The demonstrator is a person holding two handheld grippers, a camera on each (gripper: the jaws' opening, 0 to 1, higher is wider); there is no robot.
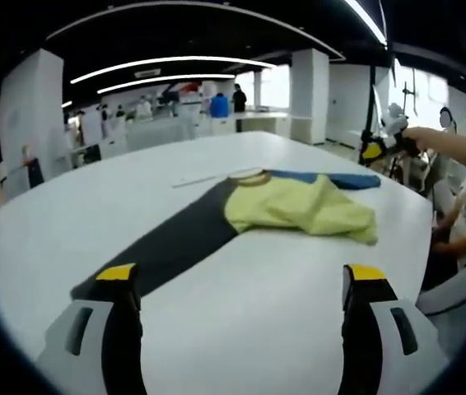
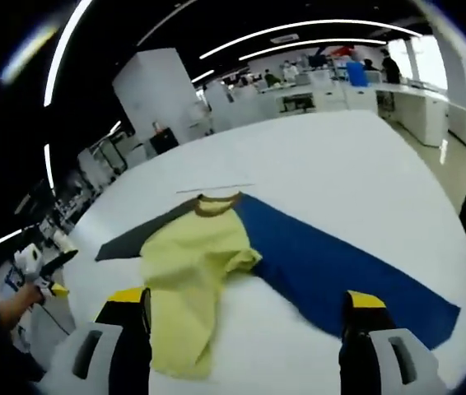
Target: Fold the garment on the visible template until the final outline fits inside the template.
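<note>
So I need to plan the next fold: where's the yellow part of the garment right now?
The yellow part lies bunched mid-table between the dark sleeve and the blue sleeve, just below the collar.

Both cameras look low across the white tabletop (image 1: 299, 313) from opposite edges. The left gripper view catches the yellow garment (image 1: 303, 206) at centre frame, some way off; the right gripper view sits nearer, the same garment (image 2: 192, 280) at lower left.
</note>
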